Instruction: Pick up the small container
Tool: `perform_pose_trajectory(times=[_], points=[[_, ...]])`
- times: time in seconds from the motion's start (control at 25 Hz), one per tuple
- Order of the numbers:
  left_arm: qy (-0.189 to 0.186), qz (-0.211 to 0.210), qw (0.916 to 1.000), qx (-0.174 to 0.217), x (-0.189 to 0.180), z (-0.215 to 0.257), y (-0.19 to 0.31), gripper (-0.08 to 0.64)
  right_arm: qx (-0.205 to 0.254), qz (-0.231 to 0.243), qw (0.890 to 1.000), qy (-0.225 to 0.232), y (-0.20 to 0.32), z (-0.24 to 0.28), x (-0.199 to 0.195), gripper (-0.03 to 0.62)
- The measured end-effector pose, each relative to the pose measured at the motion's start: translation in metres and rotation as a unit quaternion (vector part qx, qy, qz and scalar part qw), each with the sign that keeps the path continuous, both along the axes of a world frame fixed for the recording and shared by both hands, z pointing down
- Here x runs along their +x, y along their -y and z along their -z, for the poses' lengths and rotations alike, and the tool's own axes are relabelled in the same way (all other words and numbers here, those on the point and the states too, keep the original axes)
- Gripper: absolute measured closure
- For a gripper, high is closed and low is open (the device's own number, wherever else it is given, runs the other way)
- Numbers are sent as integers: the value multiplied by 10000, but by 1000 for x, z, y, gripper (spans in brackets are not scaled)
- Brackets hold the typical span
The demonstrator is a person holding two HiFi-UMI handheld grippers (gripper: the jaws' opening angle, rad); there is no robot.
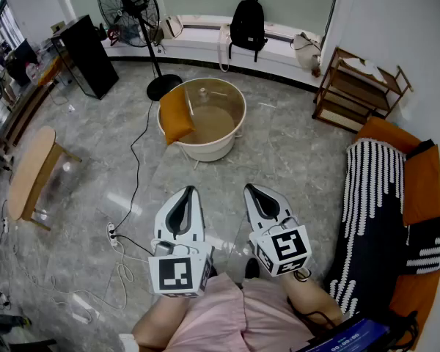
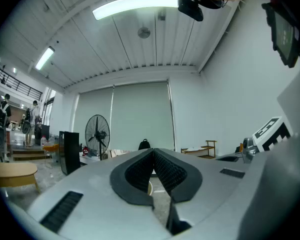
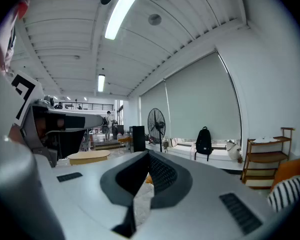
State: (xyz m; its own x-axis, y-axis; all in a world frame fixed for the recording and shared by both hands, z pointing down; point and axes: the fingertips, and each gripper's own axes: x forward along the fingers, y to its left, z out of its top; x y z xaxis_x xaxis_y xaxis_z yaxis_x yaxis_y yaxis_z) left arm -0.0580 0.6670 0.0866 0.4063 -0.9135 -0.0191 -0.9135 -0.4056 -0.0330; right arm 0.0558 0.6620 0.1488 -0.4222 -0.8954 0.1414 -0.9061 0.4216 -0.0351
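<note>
Both claws shut and empty, held low over the person's lap.

The left claw (image 1: 189,190) and the right claw (image 1: 249,188) sit side by side above the pink-clad knees, well apart from the round white table (image 1: 227,141) on the marble floor ahead. In the left gripper view the ribbed jaws meet at their tips with nothing between them, and the right gripper view shows the same. A small pale thing on the table's clear top, possibly the small container (image 1: 203,92), is too tiny to be sure of. An orange cushion (image 1: 176,116) leans on the table's left rim.
</note>
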Motion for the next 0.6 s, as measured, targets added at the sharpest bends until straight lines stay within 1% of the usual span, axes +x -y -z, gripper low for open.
perform_pose_trajectory(times=[0.2,0.28,0.36,0.48,0.52,0.6], points=[[31,8,9999,-107,16,-1,2,548,-7,8,10000,34,2,0,15,592],[66,12,9999,-92,25,-2,2,548,-31,11,10000,43,2,-1,24,592],[95,86,9998,-169,33,-4,3,548,-71,19,10000,52,1,-4,34,592],[59,56,9998,-172,51,-6,3,548,-118,167,9997,158,2,-6,48,590],[28,29,9999,-155,58,-7,3,548,-143,275,9993,212,2,-6,52,546],[29,47,9999,-158,69,-7,3,548,-201,503,9981,305,2,-6,57,401]])
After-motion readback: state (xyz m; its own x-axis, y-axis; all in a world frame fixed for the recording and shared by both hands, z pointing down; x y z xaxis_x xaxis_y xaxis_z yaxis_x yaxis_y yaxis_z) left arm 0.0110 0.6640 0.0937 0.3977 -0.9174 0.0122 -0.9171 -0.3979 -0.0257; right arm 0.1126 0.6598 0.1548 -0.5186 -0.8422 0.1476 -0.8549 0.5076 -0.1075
